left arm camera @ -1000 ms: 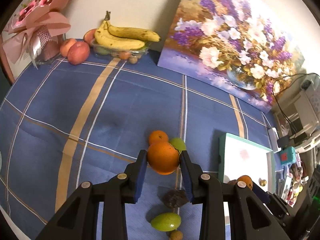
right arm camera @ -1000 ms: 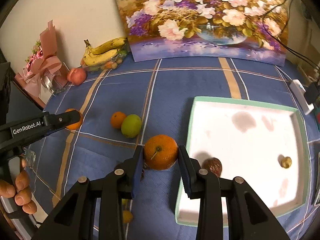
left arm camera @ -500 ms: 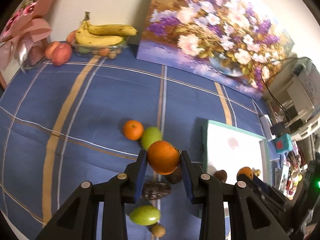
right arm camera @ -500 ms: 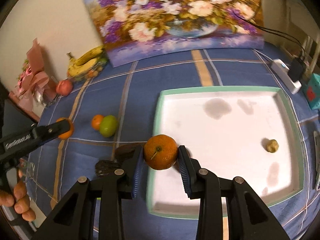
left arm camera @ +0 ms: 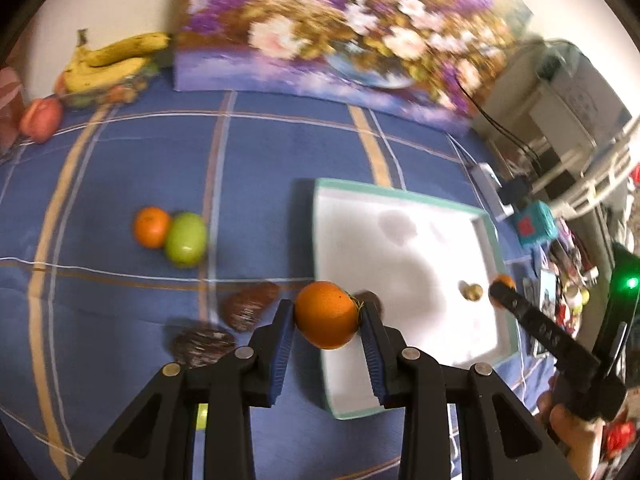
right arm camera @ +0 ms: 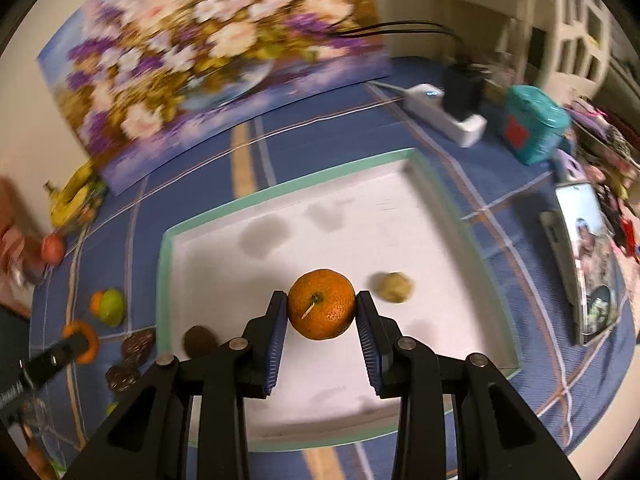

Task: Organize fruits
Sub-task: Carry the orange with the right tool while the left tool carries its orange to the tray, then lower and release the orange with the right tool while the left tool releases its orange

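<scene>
Orange peel gives slightly, so we clamp each orange (left arm camera: 326, 314) (right arm camera: 321, 304) across its middle (firm, light, round), left gripper (left arm camera: 326, 320) and right gripper (right arm camera: 321, 312) jaws gripping above the tray (right arm camera: 280, 196).

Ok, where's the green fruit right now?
In the left wrist view the green fruit sits on the blue cloth, left of the tray, touching a small orange.
</scene>
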A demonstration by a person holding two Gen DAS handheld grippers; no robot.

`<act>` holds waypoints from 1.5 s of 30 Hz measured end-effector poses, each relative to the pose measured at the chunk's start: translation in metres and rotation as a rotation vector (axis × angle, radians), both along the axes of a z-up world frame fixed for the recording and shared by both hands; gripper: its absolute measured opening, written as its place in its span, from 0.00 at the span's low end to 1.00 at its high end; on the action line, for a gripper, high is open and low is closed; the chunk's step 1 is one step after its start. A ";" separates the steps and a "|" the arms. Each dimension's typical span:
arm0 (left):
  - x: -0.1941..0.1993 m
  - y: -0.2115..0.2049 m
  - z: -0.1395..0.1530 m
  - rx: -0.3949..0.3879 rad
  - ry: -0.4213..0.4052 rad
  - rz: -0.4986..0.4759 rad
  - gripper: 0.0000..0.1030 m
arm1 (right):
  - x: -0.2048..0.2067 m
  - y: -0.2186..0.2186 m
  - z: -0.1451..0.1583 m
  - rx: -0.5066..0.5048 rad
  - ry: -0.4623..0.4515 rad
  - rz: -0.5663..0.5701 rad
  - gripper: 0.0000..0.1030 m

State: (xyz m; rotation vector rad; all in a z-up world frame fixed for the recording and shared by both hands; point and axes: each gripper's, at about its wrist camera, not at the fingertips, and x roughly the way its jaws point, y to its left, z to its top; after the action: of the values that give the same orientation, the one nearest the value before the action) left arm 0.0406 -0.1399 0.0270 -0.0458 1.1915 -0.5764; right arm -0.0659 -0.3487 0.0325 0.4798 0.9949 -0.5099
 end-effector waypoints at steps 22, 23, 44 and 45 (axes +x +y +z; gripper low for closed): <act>-0.031 -0.060 -0.045 0.148 0.072 -0.122 0.34 | -0.014 -0.022 -0.015 0.035 0.021 -0.033 0.35; -0.031 -0.060 -0.047 0.152 0.075 -0.123 0.34 | -0.013 -0.020 -0.018 0.036 0.032 -0.029 0.35; -0.033 -0.070 -0.075 0.238 0.109 -0.125 0.35 | 0.003 -0.009 -0.063 0.065 0.186 0.033 0.35; -0.033 -0.071 -0.075 0.238 0.110 -0.125 0.35 | 0.003 -0.009 -0.063 0.063 0.187 0.034 0.35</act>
State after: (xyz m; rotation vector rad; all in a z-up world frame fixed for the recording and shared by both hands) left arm 0.0078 -0.2106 -0.0481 0.2021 1.3698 -0.5428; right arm -0.0629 -0.3574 -0.0305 0.4769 1.1995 -0.5006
